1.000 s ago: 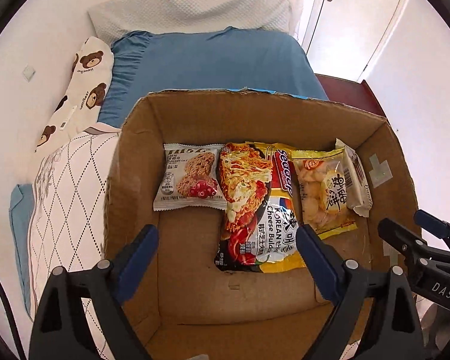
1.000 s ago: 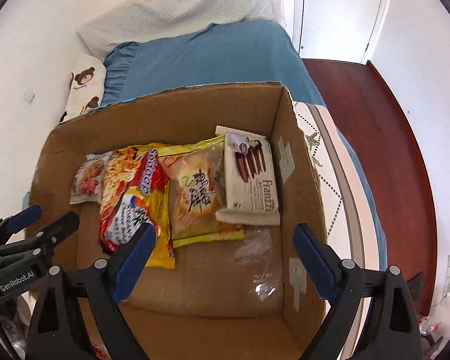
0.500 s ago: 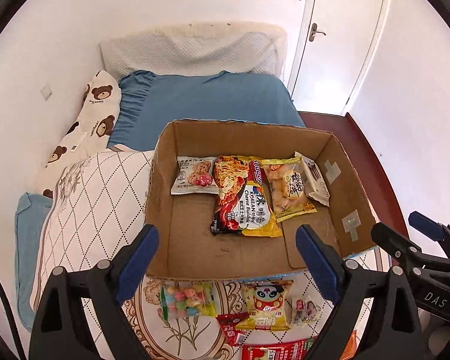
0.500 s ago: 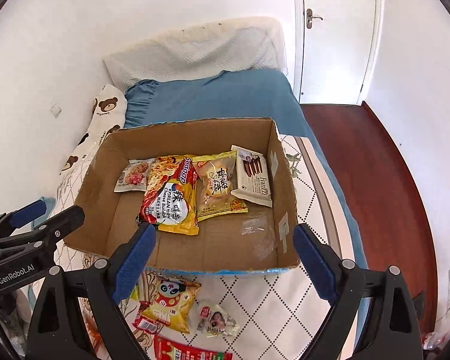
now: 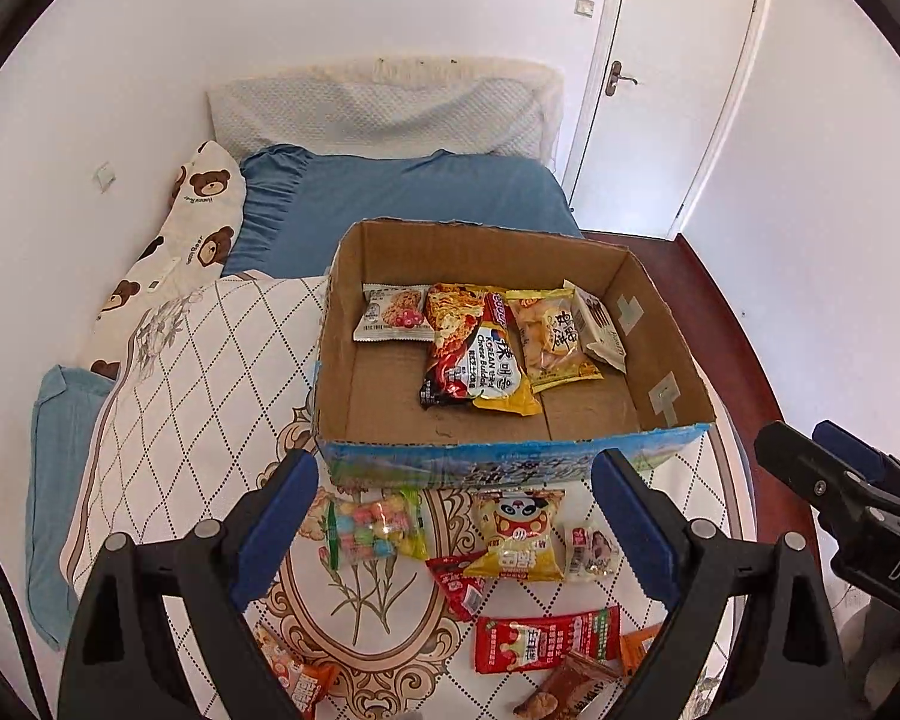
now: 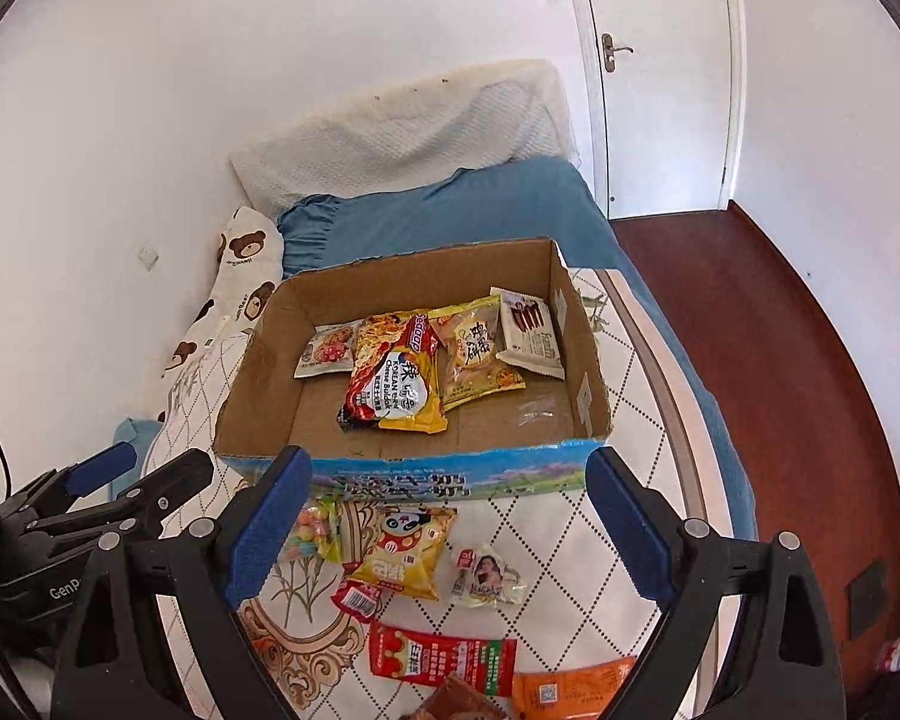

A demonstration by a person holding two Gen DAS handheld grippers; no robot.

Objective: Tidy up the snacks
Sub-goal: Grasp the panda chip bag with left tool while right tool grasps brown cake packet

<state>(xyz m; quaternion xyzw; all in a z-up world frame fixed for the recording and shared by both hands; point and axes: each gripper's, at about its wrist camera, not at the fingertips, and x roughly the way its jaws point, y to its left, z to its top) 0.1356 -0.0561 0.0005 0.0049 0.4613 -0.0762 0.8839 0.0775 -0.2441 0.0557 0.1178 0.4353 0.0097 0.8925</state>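
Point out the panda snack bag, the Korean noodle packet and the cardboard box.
panda snack bag (image 5: 519, 531), left wrist view, panda face.
Korean noodle packet (image 6: 396, 381), right wrist view, packet middle.
cardboard box (image 5: 510, 462), left wrist view, near printed wall.

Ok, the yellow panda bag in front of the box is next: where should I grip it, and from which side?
Take the yellow panda bag by its near crimped edge, coming from above with the right gripper, which is open. The bag lies flat and puffy on the quilt, so the thin seam probably pinches better than the middle. Its left corner overlaps the small red packet, so favour the right side.
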